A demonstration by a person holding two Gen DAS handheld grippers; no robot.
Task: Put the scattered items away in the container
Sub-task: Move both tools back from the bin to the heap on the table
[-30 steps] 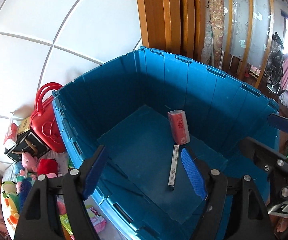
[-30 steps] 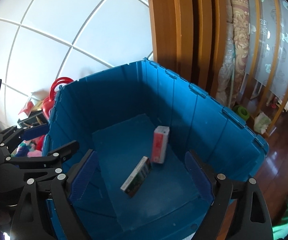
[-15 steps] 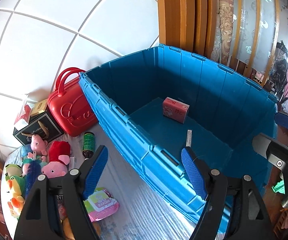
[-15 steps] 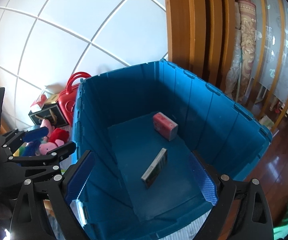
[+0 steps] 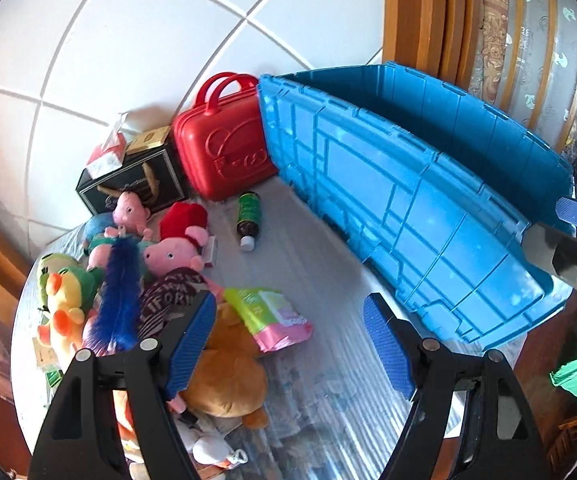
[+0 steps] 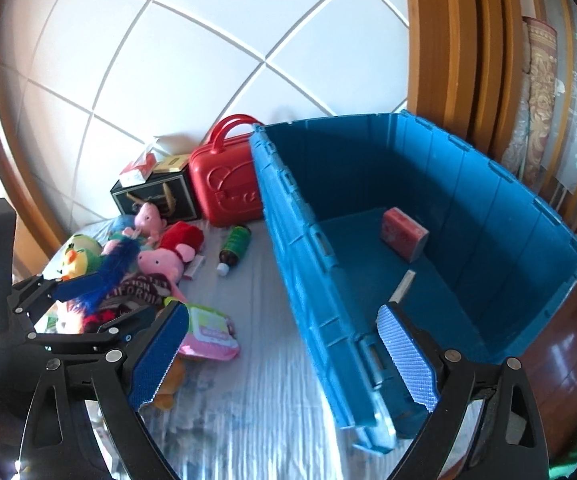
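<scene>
Beside the blue container (image 6: 468, 216), on the silver-covered table (image 5: 320, 280), the scattered items are seen piled at the left: a pink pig plush (image 5: 176, 252), a brown plush (image 5: 224, 376), a yellow duck plush (image 5: 62, 300), a blue feather (image 5: 118, 300), a green-and-pink packet (image 5: 268, 312) and a small green bottle (image 5: 248, 214). A red case (image 5: 224, 152) and a black box (image 5: 136, 180) are stood against the wall. A red box (image 6: 404, 234) is already lain inside the container. The left claw (image 5: 294, 344) is held wide and empty above the pile; the right claw (image 6: 284, 356) is spread wide, nothing between its pads. The plush toys are judged light and soft, best pinched across a body. The bottle is likely hard, smooth and apt to roll, so its middle should be gripped crosswise.
</scene>
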